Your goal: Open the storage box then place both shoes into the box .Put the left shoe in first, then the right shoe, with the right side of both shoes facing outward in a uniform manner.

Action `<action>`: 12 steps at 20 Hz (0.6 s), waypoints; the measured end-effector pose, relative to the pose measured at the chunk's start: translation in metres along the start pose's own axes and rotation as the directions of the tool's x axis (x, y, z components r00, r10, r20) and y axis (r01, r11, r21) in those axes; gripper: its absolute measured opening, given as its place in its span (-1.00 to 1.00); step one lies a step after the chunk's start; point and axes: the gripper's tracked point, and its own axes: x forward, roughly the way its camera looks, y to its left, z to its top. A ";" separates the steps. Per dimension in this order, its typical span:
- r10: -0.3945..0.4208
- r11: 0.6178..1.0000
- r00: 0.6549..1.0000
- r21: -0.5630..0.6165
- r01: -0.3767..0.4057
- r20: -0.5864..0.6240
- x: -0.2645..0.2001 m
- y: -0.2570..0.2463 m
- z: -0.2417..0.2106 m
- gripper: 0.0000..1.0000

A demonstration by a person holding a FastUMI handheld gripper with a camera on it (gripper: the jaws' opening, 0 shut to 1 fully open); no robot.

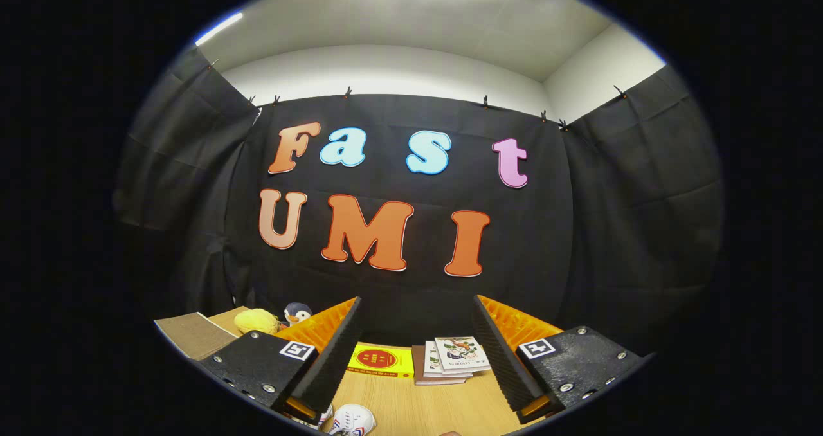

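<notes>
**Tongs wide apart, shoe just below them**

The gripper [418,352] is held up high over a wooden table [437,404]. Its two fingers [334,352] are far apart, and nothing is between them. They hold nothing.

A white shoe [352,420] with red and blue marks lies on the table, at about 7 o'clock from the middle of the gap, close by the tip of the left finger. A bit more white shoe [323,415] peeks out from under that finger tip. I cannot tell if it is a second shoe.

Beyond the fingers, at 12 o'clock, lie some books. A yellow book [380,361] with a red circle is at about 11 o'clock. A small stack of books [453,359] with pictures on top is at about 1 o'clock, just beside the yellow one.

Far off at 10 o'clock, past the left finger, sit a yellow soft toy [256,321] and a little penguin toy [297,312], touching. A brown board [193,334] lies next to them.
</notes>
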 end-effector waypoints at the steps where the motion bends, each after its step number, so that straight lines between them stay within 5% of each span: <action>1: 0.011 1.000 1.000 0.014 -0.011 -0.011 0.001 0.005 -0.003 0.98; 8: 0.130 0.990 0.985 0.070 -0.122 -0.117 0.005 0.057 -0.038 0.98; 12: 0.260 0.960 0.942 0.158 -0.230 -0.211 0.001 0.116 -0.068 0.98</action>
